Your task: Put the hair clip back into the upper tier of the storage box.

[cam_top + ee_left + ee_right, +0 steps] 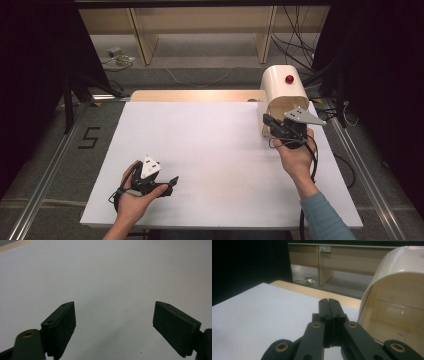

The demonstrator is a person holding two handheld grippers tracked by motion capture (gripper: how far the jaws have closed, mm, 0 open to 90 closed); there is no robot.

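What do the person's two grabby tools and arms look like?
Both tongs are black, each with two flat rectangular pads. The left tongs carry a white three-cornered plate, the right tongs a grey one. Brass-coloured pins dot the right one's links. Black cables loop from each. A blue-green sleeve covers the right forearm.

A wooden table carried a broad white sheet that covered nearly all of it, a strip of bare wood showing at the far edge. A cream arched box with a red knob stood on the far right corner.
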